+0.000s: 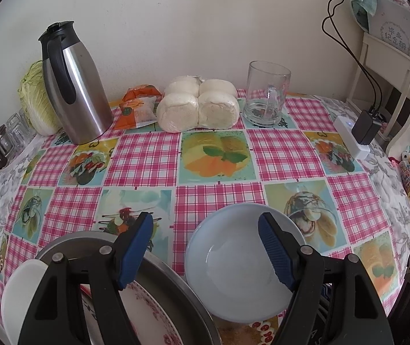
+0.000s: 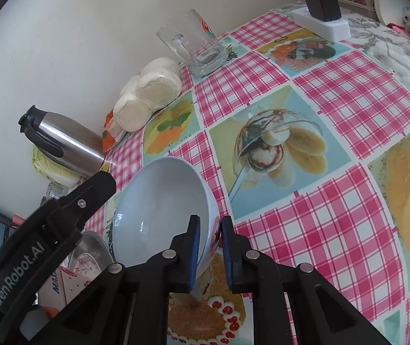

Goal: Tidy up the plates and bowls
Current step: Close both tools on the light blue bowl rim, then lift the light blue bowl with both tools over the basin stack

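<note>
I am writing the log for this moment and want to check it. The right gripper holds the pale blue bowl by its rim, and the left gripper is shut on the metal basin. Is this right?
One part is wrong. In the left wrist view the left gripper is open, its fingers spread above the metal basin and gripping nothing. The right gripper does hold the pale blue bowl by its rim.

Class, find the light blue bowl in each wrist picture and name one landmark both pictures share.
Left wrist: light blue bowl at bottom centre, partly behind the open left gripper.
Right wrist: lower centre-left, its rim clamped by the right gripper.
Shared landmark: glass mug by the wall.
</note>
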{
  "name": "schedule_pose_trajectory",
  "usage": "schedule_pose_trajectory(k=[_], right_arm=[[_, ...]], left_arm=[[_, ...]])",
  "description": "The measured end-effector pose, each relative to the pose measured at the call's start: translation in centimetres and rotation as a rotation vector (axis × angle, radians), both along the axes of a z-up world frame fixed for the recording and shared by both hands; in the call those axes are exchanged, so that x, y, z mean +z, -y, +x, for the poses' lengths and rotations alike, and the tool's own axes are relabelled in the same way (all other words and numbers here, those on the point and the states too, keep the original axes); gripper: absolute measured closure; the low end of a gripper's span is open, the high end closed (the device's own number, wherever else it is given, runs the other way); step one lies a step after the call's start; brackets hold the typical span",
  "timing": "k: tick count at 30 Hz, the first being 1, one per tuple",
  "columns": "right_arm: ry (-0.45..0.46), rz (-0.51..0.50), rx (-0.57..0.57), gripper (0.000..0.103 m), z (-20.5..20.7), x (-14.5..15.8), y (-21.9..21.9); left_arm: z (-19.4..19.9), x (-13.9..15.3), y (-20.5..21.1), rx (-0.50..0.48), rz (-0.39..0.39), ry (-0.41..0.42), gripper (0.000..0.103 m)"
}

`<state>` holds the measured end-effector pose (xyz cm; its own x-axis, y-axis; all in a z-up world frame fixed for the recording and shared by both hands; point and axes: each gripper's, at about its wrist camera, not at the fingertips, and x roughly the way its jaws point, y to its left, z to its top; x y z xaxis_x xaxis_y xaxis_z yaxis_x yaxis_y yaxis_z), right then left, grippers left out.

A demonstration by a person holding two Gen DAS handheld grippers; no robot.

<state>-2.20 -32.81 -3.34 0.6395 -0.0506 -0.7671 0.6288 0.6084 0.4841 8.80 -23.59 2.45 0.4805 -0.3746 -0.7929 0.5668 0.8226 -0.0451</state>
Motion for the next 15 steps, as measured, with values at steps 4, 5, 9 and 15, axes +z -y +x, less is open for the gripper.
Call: schedule_pose_trajectory(k=[4, 5, 9, 15], right_arm=[[0.01, 0.02, -0.022, 0.093, -1.0, 0.0, 0.9], [0.014, 0.02, -0.027, 0.093, -1.3, 0.1, 1.2], [0.016, 0.019, -0.056, 0.093, -2.2, 0.4, 2.3], [0.032, 0.044, -0.091, 0.093, -3.6, 0.3, 3.9]], left_arm=[[-0.1, -0.2, 0.2, -0.011, 0.008, -0.01, 0.026], [-0.2, -0.2, 0.3, -0.015, 0.009, -0.009, 0.026], [-0.7, -0.6, 0.9, -0.044, 0.025, -0.013, 0.026], [-1.4, -1.6, 1.9, -0.083, 0.049, -0.043, 0.026]])
